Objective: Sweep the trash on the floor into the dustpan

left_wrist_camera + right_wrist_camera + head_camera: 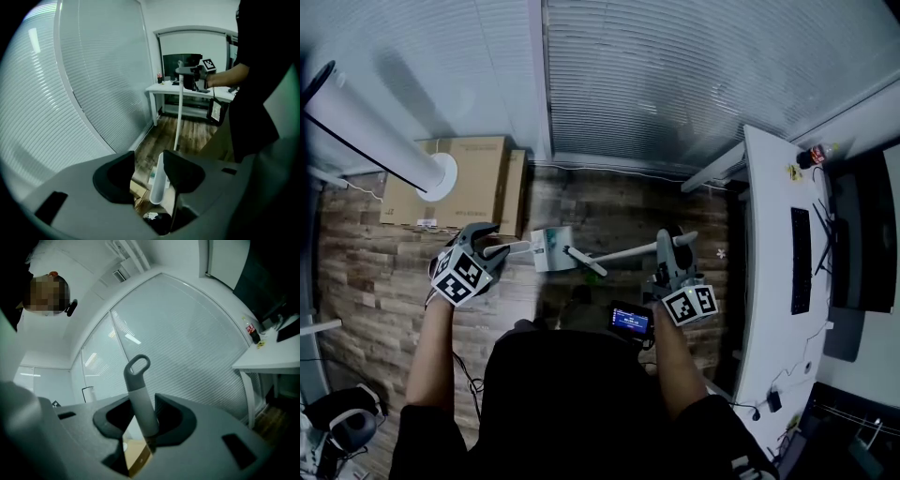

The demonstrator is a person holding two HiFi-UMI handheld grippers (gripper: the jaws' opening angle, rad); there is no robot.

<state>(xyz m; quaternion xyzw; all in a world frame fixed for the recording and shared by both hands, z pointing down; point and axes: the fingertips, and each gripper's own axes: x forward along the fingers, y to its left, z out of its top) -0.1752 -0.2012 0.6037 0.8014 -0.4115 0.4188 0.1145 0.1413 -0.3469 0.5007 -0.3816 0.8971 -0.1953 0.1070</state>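
Observation:
In the head view my left gripper (492, 248) sits at the end of the white dustpan handle (517, 247), which leads to the white and teal dustpan (551, 248) on the wood floor. In the left gripper view that handle (159, 180) lies between the jaws against the right one, with a gap to the left one, so my left gripper (147, 176) is open. My right gripper (673, 246) is shut on the broom's grey looped grip (140, 399), and the white broom shaft (623, 252) slants down toward the dustpan. A small white scrap (721, 253) lies on the floor.
Cardboard boxes (469, 178) and a long white roll (384, 131) stand at the left by the blinds. A white desk (766, 272) with a keyboard (802, 258) runs along the right. A small lit screen (630, 321) hangs at the person's chest.

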